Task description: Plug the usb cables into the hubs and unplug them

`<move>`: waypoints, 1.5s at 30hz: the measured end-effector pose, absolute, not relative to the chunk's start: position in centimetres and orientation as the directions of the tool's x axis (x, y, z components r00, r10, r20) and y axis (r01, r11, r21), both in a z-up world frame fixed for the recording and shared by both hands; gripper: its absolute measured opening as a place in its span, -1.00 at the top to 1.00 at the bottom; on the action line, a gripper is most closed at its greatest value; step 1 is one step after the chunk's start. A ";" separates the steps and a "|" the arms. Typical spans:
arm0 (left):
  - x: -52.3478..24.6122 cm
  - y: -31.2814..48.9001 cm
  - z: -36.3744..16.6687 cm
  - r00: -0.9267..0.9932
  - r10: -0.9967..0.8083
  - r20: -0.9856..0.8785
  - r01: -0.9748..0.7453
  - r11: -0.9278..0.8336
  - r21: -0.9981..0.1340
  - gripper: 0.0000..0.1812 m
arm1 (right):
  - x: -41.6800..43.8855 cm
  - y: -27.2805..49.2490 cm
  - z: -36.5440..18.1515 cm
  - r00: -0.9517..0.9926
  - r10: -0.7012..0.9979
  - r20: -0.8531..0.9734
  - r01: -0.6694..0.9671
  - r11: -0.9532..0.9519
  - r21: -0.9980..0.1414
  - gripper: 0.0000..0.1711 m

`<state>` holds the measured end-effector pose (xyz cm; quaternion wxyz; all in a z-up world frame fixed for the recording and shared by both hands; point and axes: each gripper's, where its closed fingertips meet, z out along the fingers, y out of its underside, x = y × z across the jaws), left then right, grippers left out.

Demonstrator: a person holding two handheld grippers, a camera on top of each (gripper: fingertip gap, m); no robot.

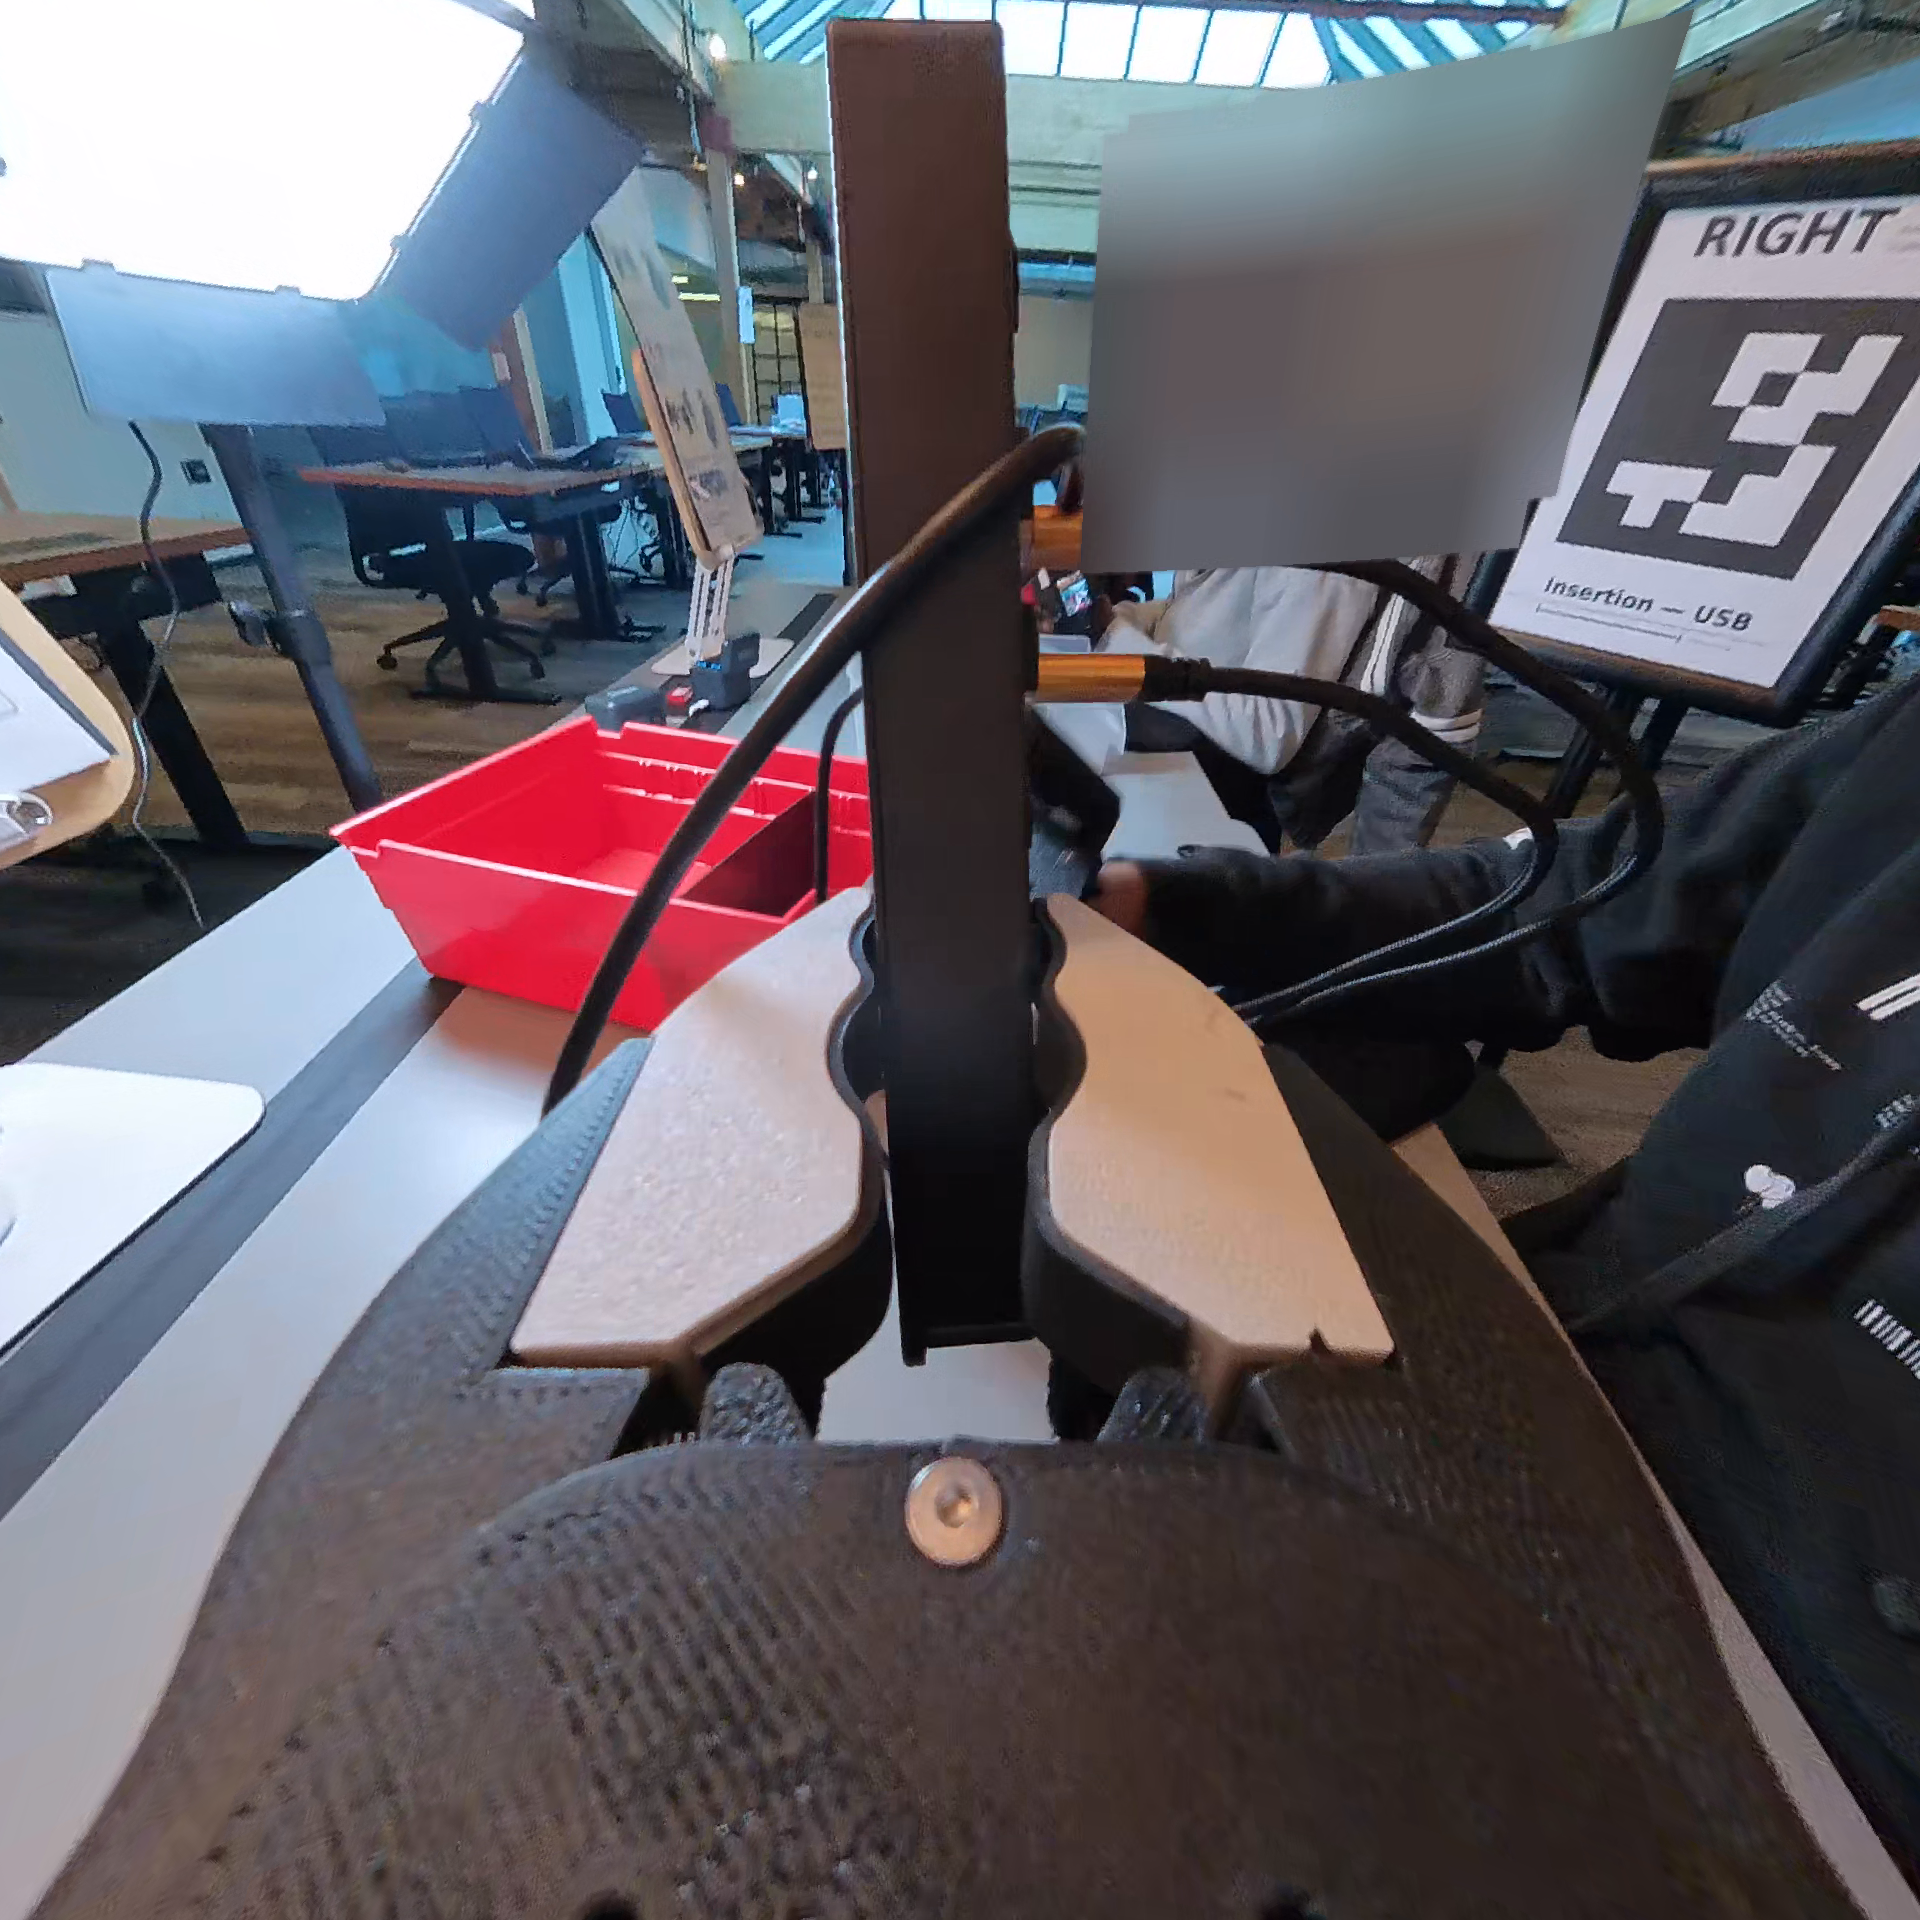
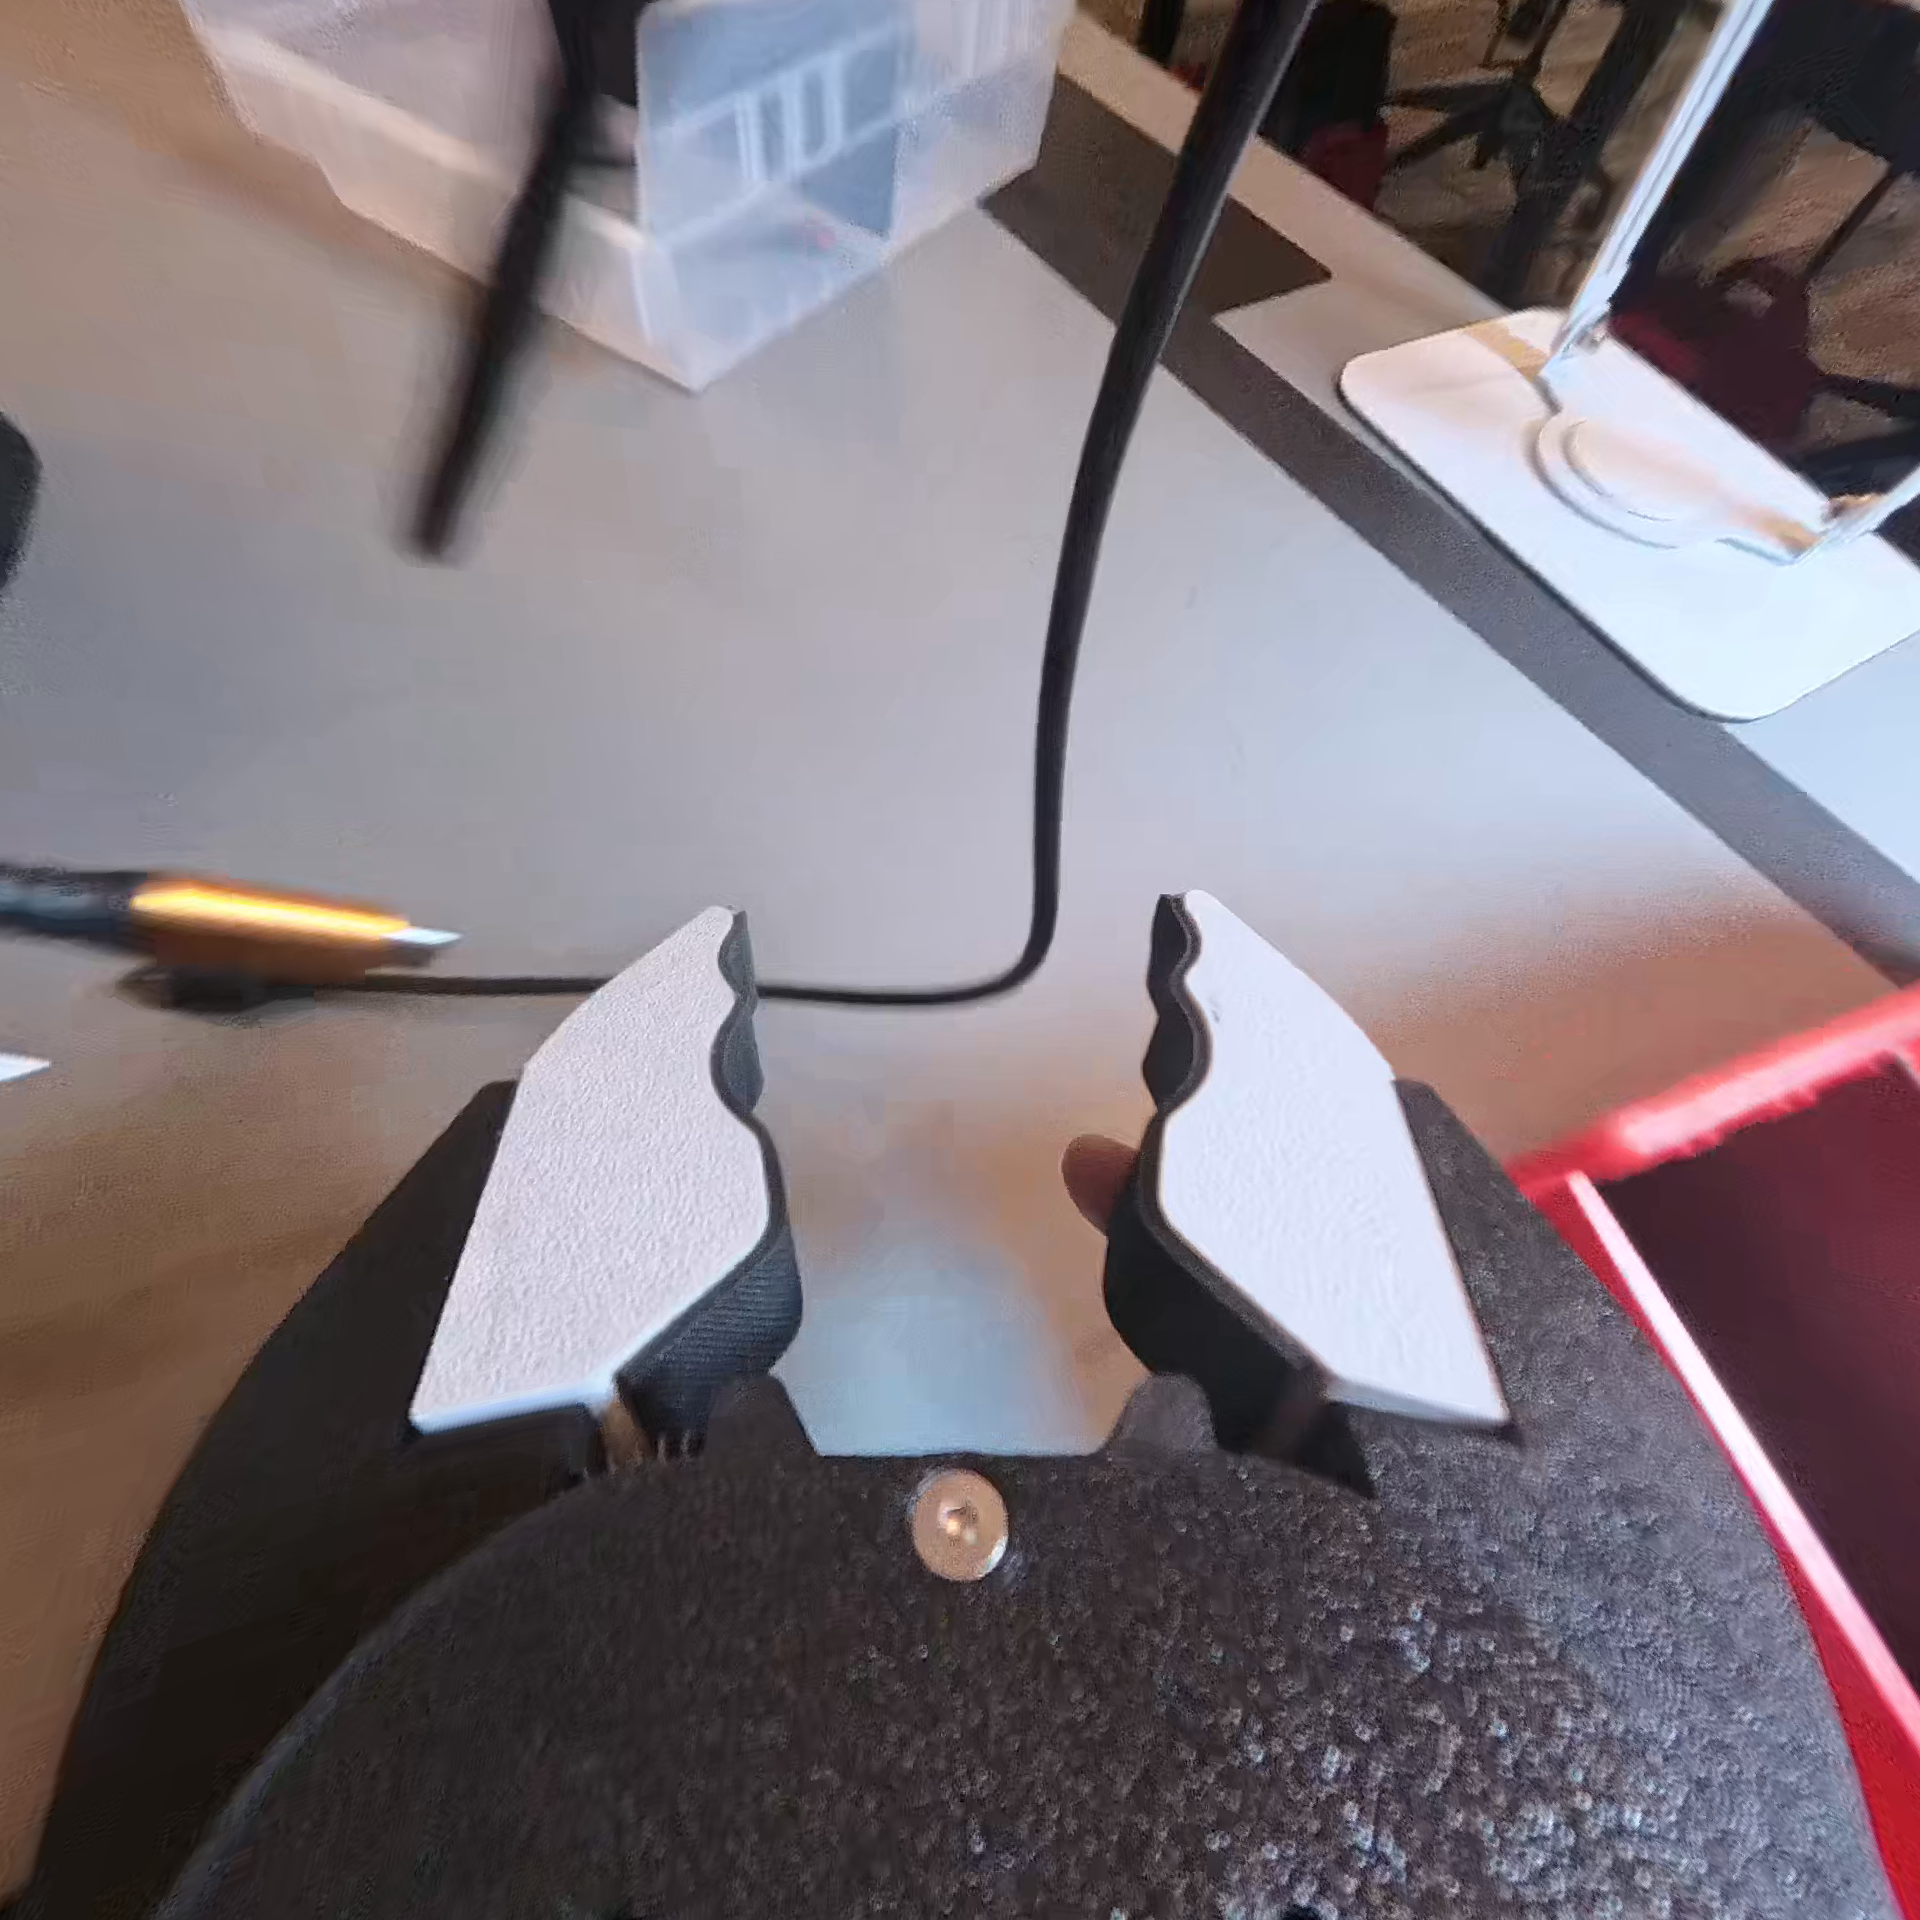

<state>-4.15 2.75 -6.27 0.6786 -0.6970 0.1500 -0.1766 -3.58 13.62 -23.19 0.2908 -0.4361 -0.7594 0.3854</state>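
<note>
In the left wrist view my left gripper [image 1: 951, 935] is shut on a long dark USB hub [image 1: 925, 436] and holds it upright above the table. A gold-shelled USB plug [image 1: 1091, 677] on a black braided cable [image 1: 1455, 758] sits in the hub's right side. A thin black cable [image 1: 727, 790] curves off the hub to the left. In the right wrist view my right gripper [image 2: 954, 940] is open and empty above the grey table [image 2: 727, 675]. A second gold USB plug [image 2: 281, 927] lies loose at the left, blurred. A black cable [image 2: 1081, 582] runs across the table beyond the fingertips.
A red bin [image 1: 582, 862] stands on the table behind the hub; its corner shows at the right [image 2: 1766, 1195]. A clear plastic box [image 2: 790, 156] sits at the back. A white stand base [image 2: 1621, 520] is at the right. A person's dark sleeve [image 1: 1714, 935] reaches in. A marker board [image 1: 1745, 436] stands behind. The tips of one gripper are about 20 centimeters away from the tips of the other.
</note>
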 end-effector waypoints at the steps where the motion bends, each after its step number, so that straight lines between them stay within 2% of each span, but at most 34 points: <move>1: -4.1 2.5 -5.8 0.893 -0.449 0.041 0.034 -0.023 -0.999 0.72 | -4.4 13.5 -24.1 -0.438 0.892 0.110 0.461 0.328 -0.824 0.17; 2: -4.4 2.4 -5.5 0.900 -0.435 0.039 0.036 -0.015 -0.999 0.72 | -4.8 13.5 -24.9 -0.436 0.893 0.109 0.485 0.336 -0.807 0.48; 3: -5.0 2.4 -5.3 0.917 -0.396 0.042 0.037 -0.019 -0.999 0.71 | -4.3 12.7 -25.3 -0.495 0.866 0.078 0.499 0.356 -0.790 1.00; 4: -6.2 2.6 -5.3 0.944 -0.324 0.059 0.048 -0.040 -0.998 0.71 | -3.1 11.4 -25.1 -0.579 0.814 0.037 0.489 0.383 -0.784 1.00; 6: -9.5 3.0 -6.3 0.987 -0.123 0.101 0.085 -0.123 -0.989 0.71 | -1.1 9.6 -21.9 -0.663 0.746 0.065 0.364 0.397 -0.843 1.00; 9: -12.3 3.5 -9.0 0.995 0.057 0.077 0.088 -0.244 -0.966 0.71 | 1.0 8.5 -15.0 -0.680 0.728 0.091 0.147 0.258 -0.955 1.00; 11: -12.8 4.2 -10.7 0.991 0.129 0.020 0.061 -0.323 -0.945 0.71 | 2.1 8.5 -11.8 -0.679 0.726 0.107 0.051 0.192 -0.980 1.00; 15: -11.7 5.4 -13.5 0.978 0.185 -0.095 0.006 -0.480 -0.877 0.71 | 1.5 9.0 -10.9 -0.620 0.777 0.112 0.022 0.160 -0.987 0.98; 17: -11.3 5.4 -15.7 0.968 0.183 -0.172 -0.026 -0.611 -0.791 0.71 | 0.5 9.4 -12.2 -0.546 0.815 0.192 0.043 0.257 -0.965 0.98; 21: -10.5 4.8 -20.0 0.967 0.119 -0.223 -0.046 -0.784 -0.619 0.71 | -0.2 10.5 -13.8 -0.392 0.797 0.459 0.138 0.544 -0.827 0.80; 24: -9.4 4.2 -22.2 0.969 0.023 -0.246 -0.107 -0.858 -0.503 0.71 | -0.2 11.3 -13.3 -0.319 0.703 0.635 0.168 0.702 -0.692 0.68; 25: -8.8 4.3 -22.4 0.967 -0.017 -0.256 -0.144 -0.861 -0.487 0.71 | -0.2 11.3 -13.5 -0.339 0.647 0.683 0.184 0.758 -0.626 0.60; 29: -6.3 4.3 -22.0 0.931 -0.164 -0.326 -0.298 -0.857 -0.420 0.71 | -0.6 11.9 -16.1 -0.503 0.421 0.754 0.256 0.907 -0.335 0.07; 31: -5.3 4.1 -21.7 0.896 -0.236 -0.376 -0.382 -0.842 -0.382 0.71 | -0.8 12.1 -17.3 -0.581 0.334 0.742 0.243 0.942 -0.233 -0.03; 35: -1.9 4.7 -20.3 0.860 -0.349 -0.372 -0.493 -0.754 -0.435 0.71 | -1.1 12.0 -19.7 -0.698 0.205 0.686 0.194 0.976 -0.095 -0.05; 37: -0.9 4.7 -19.4 0.838 -0.377 -0.394 -0.532 -0.725 -0.436 0.71 | -0.6 11.3 -20.5 -0.756 0.170 0.632 0.150 0.985 -0.085 0.20; 38: -1.2 4.4 -19.1 0.823 -0.377 -0.425 -0.547 -0.726 -0.417 0.71 | -0.5 10.8 -20.6 -0.767 0.156 0.623 0.127 0.988 -0.092 0.45; 39: -1.1 4.3 -18.9 0.817 -0.386 -0.429 -0.559 -0.711 -0.426 0.71 | -0.5 10.6 -20.3 -0.768 0.156 0.622 0.116 0.988 -0.104 0.51; 41: -1.0 4.3 -17.6 0.841 -0.369 -0.395 -0.535 -0.670 -0.515 0.67 | -0.5 10.6 -19.2 -0.769 0.169 0.616 0.117 0.985 -0.124 0.56; 43: -1.3 4.2 -14.8 0.882 -0.323 -0.344 -0.472 -0.605 -0.642 0.54 | -0.8 11.2 -17.3 -0.754 0.201 0.625 0.134 0.979 -0.153 0.61; 45: -3.0 3.8 -10.4 0.915 -0.201 -0.350 -0.403 -0.488 -0.774 0.50 | -1.3 12.6 -14.5 -0.727 0.261 0.635 0.169 0.965 -0.203 0.62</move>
